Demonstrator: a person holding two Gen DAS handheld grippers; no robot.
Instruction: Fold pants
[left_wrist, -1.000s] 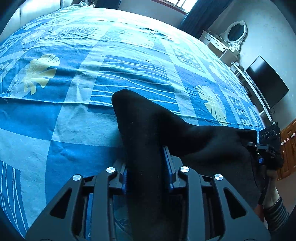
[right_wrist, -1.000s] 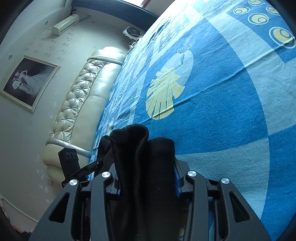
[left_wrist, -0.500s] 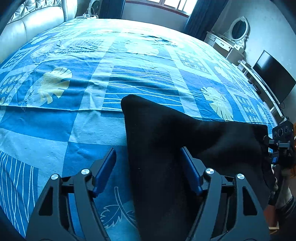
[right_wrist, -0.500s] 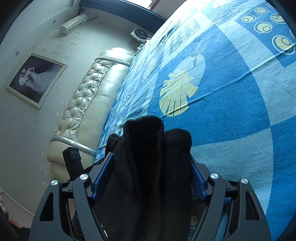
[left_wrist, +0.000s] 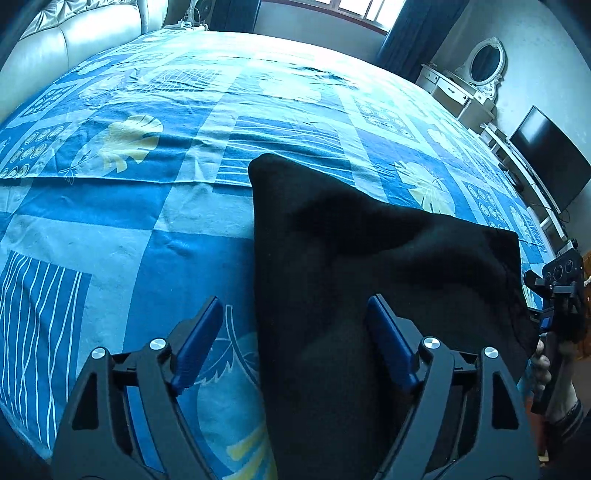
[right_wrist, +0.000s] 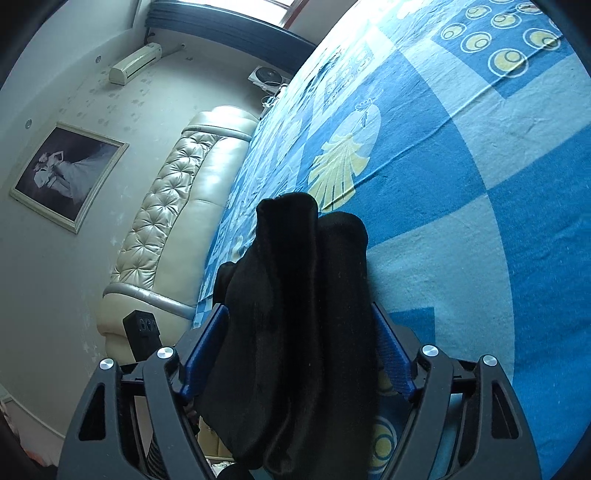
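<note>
Black pants (left_wrist: 369, 266) on blue bedspread (left_wrist: 147, 221) — both grippers' fingers (left_wrist: 199, 343) spread.

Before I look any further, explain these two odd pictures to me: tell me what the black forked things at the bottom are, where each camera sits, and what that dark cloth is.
No robot here: a person carries a two-finger gripper in each hand, and a fisheye camera on each looks forward along its fingers. One picture is from the left gripper, the other from the right gripper. The blue bars are the finger pads.

The surface is a bed with a blue patterned bedspread. The dark cloth is a pair of black pants, spread across it in the left view. Both grippers stand open with the cloth lying loosely between the fingers. The right gripper also shows at the left view's right edge, at the cloth's far end.
</note>
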